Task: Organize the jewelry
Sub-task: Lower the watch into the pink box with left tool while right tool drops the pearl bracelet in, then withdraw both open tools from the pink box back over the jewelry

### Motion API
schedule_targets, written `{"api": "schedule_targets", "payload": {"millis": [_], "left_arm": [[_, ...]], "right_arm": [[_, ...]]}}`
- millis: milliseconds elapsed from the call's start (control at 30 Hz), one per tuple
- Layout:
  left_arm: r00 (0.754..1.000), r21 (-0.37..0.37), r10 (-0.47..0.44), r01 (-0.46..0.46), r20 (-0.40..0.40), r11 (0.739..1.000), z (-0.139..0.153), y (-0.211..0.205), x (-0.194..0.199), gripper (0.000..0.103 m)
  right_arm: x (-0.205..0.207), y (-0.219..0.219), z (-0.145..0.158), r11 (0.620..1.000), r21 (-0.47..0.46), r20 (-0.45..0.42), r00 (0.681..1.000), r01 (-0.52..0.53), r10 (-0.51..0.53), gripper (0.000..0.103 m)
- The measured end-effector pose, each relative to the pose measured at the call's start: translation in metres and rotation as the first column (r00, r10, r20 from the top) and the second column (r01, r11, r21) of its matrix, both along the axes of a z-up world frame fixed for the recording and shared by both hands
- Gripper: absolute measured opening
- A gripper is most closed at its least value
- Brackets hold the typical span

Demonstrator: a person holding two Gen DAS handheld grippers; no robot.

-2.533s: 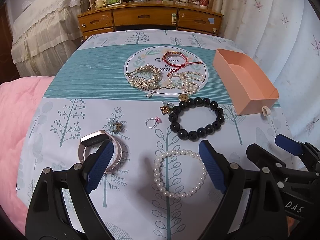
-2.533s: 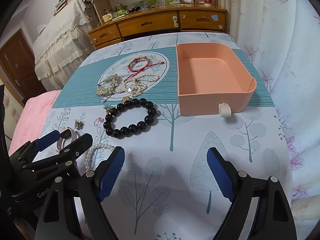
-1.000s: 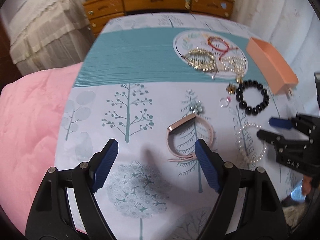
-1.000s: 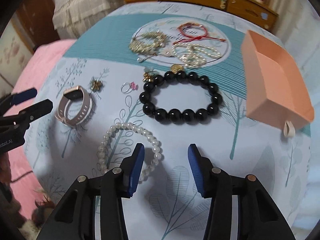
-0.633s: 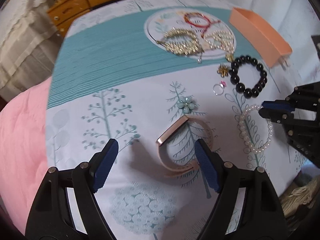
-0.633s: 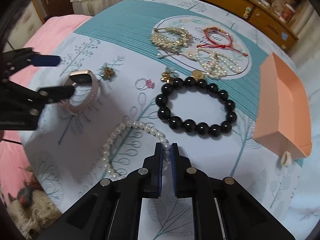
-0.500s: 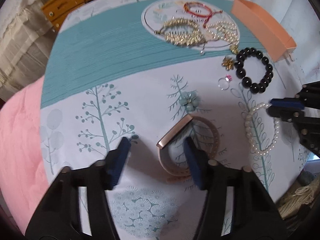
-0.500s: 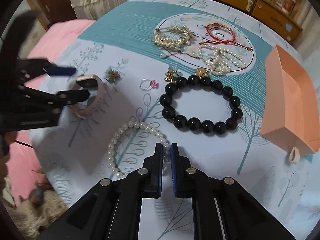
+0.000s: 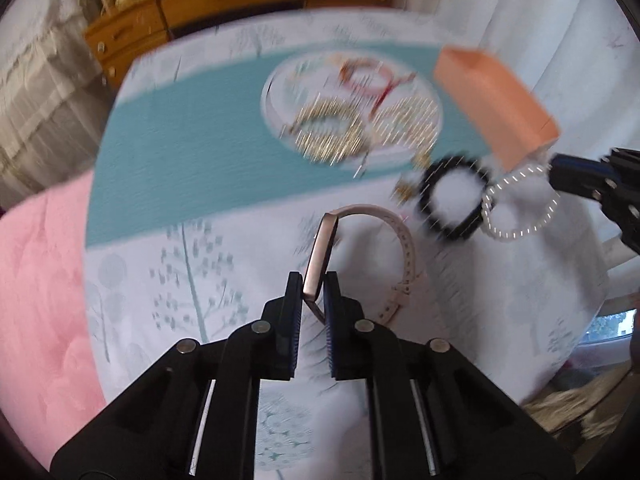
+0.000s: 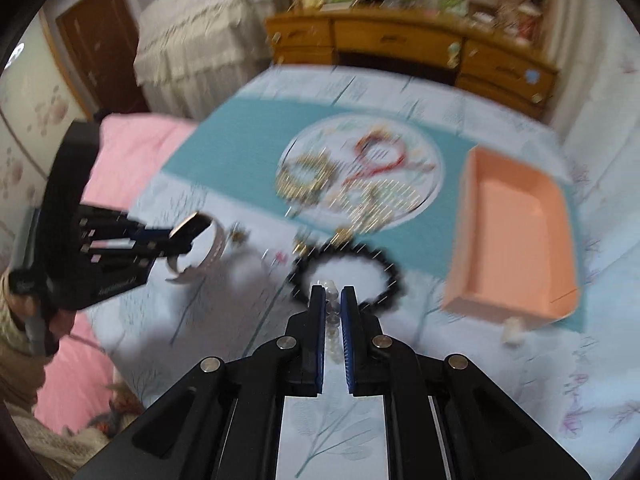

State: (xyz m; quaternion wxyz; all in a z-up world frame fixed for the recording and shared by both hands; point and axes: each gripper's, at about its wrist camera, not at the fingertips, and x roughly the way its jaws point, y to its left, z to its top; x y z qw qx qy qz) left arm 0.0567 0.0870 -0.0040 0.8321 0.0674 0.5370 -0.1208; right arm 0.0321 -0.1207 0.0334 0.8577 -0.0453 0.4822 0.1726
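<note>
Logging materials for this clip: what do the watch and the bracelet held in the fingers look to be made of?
Watch: rose-gold case with a metallic shine along its edge; the pale pink perforated strap looks matte and rubbery, probably silicone. White bead bracelet: small round glossy beads, pearl-like; real or imitation cannot be told, and motion blur hides detail.

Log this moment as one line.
left claw: shut on watch | right claw: shut on pearl bracelet | tray: empty

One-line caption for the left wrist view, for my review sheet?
Left gripper clamps the pink smartwatch by its case, above the tree-print cloth; right gripper holds the pearl bracelet.
</note>
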Motion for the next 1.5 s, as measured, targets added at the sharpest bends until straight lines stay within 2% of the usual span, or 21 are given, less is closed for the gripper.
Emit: {"api": "schedule_targets", "payload": {"millis": [133,233,367,467,633,733,800,867,933,967,1100,1200,1233,1267,1300,1367,1433,1500], "left_arm": [[0.995,-0.038,-0.029,0.033,0.096,0.999,0.043,-0.035,0.009,0.008],[0.986,-0.065,-0.059,0.07,0.159,0.995,0.07,-0.07,0.024,0.008],[0.971,-0.077,-0.078,0.098,0.224,0.992,0.086,-0.121,0.05,0.008],[0.971,-0.083,-0.087,0.108,0.222,0.991,0.081,-0.161,0.078,0.008],[0.98,-0.093,-0.085,0.102,0.178,0.99,0.054,-0.209,0.115,0.008],[0.987,-0.11,-0.083,0.098,0.136,0.989,0.032,-0.234,0.134,0.008],[0.989,-0.11,-0.085,0.099,0.122,0.989,0.022,-0.248,0.143,0.008],[0.99,-0.11,-0.091,0.103,0.112,0.989,0.011,-0.255,0.145,0.008],[0.991,-0.104,-0.097,0.107,0.096,0.989,0.001,-0.262,0.149,0.009],[0.992,-0.103,-0.093,0.102,0.086,0.989,-0.004,-0.265,0.151,0.01],[0.996,-0.117,-0.087,0.09,0.027,0.989,-0.021,-0.267,0.159,0.015],[0.995,-0.12,-0.095,0.097,0.022,0.988,-0.023,-0.265,0.156,0.018],[0.995,-0.121,-0.097,0.099,0.023,0.988,-0.022,-0.264,0.155,0.022],[0.995,-0.125,-0.097,0.1,0.027,0.987,-0.019,-0.262,0.153,0.031],[0.995,-0.135,-0.1,0.103,0.029,0.985,-0.016,-0.26,0.151,0.034],[0.994,-0.158,-0.1,0.105,0.036,0.982,-0.009,-0.255,0.146,0.047],[0.994,-0.153,-0.095,0.102,0.05,0.983,0.0,-0.247,0.14,0.051],[0.993,-0.145,-0.098,0.107,0.066,0.984,0.01,-0.236,0.132,0.051]], "right_arm": [[0.005,-0.036,0.036,0.994,0.027,0.108,0.989,0.103,-0.105,0.008],[0.016,-0.067,0.06,0.982,0.057,0.179,0.966,0.179,-0.187,0.008],[0.035,-0.106,0.073,0.962,0.093,0.218,0.937,0.258,-0.272,0.008],[0.054,-0.133,0.06,0.948,0.103,0.174,0.933,0.301,-0.315,0.008],[0.082,-0.17,0.011,0.933,0.135,0.026,0.94,0.333,-0.339,0.008],[0.091,-0.184,-0.017,0.927,0.107,-0.041,0.933,0.359,-0.357,0.009],[0.094,-0.193,-0.025,0.924,0.091,-0.059,0.928,0.372,-0.368,0.012],[0.093,-0.196,-0.031,0.924,0.091,-0.052,0.928,0.371,-0.368,0.026],[0.086,-0.195,-0.032,0.923,0.093,-0.013,0.927,0.373,-0.374,0.049],[0.078,-0.194,-0.032,0.923,0.089,0.012,0.926,0.375,-0.377,0.052],[0.065,-0.19,-0.029,0.928,0.049,0.066,0.926,0.369,-0.372,0.053],[0.055,-0.187,-0.024,0.929,0.028,0.084,0.925,0.369,-0.37,0.053],[0.053,-0.185,-0.022,0.928,0.015,0.088,0.924,0.372,-0.372,0.053],[0.051,-0.184,-0.02,0.928,0.009,0.092,0.924,0.373,-0.372,0.053],[0.049,-0.184,-0.019,0.929,0.015,0.093,0.925,0.37,-0.369,0.053],[0.044,-0.183,-0.015,0.93,0.025,0.094,0.925,0.368,-0.368,0.053],[0.039,-0.18,-0.01,0.931,0.034,0.094,0.927,0.363,-0.364,0.053],[0.036,-0.177,-0.006,0.935,0.041,0.096,0.93,0.353,-0.355,0.053]]}}
